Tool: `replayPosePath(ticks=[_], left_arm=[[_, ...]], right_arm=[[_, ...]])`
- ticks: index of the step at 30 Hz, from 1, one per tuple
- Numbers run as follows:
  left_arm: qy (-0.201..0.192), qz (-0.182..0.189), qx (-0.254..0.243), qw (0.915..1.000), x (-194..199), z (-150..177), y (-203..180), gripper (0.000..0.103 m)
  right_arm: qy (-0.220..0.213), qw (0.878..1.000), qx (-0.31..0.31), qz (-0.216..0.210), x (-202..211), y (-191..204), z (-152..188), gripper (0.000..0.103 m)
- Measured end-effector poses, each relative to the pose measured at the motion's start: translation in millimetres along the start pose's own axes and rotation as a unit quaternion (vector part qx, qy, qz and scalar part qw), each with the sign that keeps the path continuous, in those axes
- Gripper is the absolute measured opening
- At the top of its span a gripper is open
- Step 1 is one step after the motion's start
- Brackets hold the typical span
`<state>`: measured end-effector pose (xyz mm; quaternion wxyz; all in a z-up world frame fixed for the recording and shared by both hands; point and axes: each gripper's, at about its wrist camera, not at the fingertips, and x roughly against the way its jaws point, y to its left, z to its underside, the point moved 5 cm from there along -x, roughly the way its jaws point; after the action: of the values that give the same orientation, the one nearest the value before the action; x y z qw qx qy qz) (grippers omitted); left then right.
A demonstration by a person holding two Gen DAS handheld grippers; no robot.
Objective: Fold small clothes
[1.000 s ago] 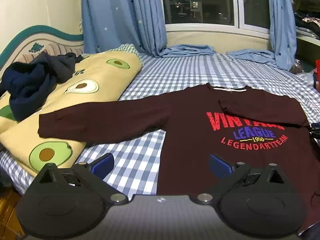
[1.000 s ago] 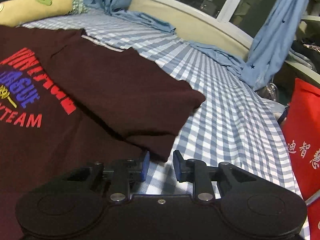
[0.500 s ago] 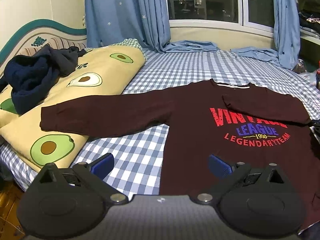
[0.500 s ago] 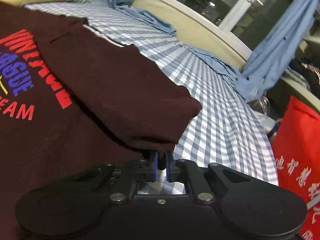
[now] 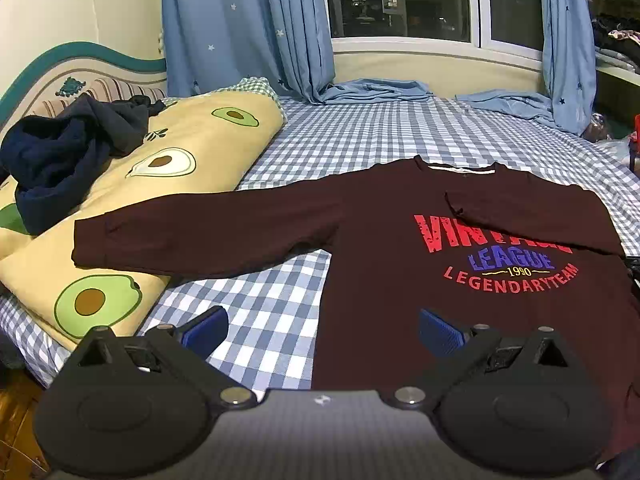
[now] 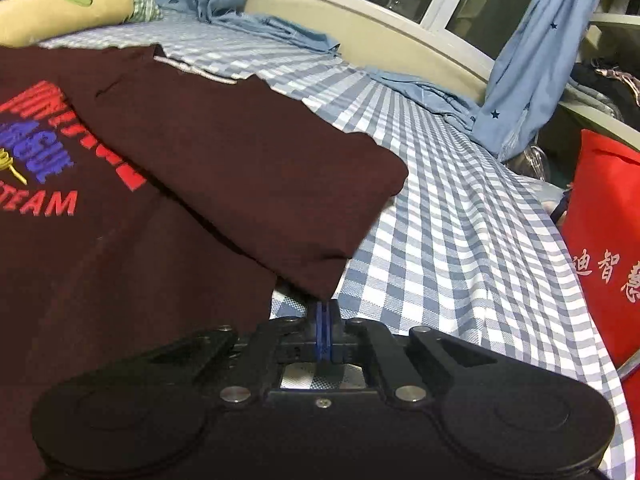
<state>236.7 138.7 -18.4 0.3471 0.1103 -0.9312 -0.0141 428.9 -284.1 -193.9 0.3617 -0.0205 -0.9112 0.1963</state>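
A maroon long-sleeved shirt (image 5: 400, 248) with red and blue lettering lies face up on the checked bed sheet (image 5: 360, 144). Its left sleeve (image 5: 200, 240) stretches out flat onto the avocado pillow. Its right sleeve (image 6: 248, 160) is folded across the chest. My left gripper (image 5: 320, 328) hangs open over the shirt's lower left edge, with nothing between its blue pads. My right gripper (image 6: 324, 312) is shut, its pads pinching the near corner of the folded sleeve at the shirt's right side.
A yellow avocado-print pillow (image 5: 180, 152) lies on the left with a dark blue garment (image 5: 60, 152) bunched on top. Blue curtains (image 5: 240, 32) pool on the bed below the window. A red bag (image 6: 604, 232) stands beside the bed's right edge.
The right gripper's pads closed from a small gap onto the corner of the folded sleeve. The left gripper stayed open, and its view tilted up slightly.
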Motion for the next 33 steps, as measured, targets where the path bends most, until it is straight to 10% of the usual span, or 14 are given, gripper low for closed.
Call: replayPosePath(ticks=[3,9,22,24,28,33], left_arm=[[0.002,-0.003,0.004,1.0000,-1,-1,2,0.102],[0.005,-0.005,-0.002,1.0000,-6,-6,-4,0.102],[0.022,-0.059,-0.007,0.9980,-12,-11,-5,0.102],[0.025,-0.060,-0.006,0.9979,-15,-14,-7,0.102],[0.028,-0.060,-0.014,0.9977,-23,-20,-15,0.102],[0.028,-0.050,-0.025,0.9981,-25,-22,-31,0.102]], right_arm=[[-0.006,0.998,-0.046,-0.033,16,-13,-7,0.034],[-0.015,0.966,-0.229,-0.121,6,-75,-41,0.039],[0.061,0.887,-0.416,-0.190,-143,-146,-76,0.041],[0.045,0.872,-0.437,-0.217,-153,-148,-79,0.012],[-0.060,0.920,-0.351,-0.165,-129,-150,-105,0.005],[-0.012,0.968,-0.228,-0.106,-162,-127,-117,0.009]])
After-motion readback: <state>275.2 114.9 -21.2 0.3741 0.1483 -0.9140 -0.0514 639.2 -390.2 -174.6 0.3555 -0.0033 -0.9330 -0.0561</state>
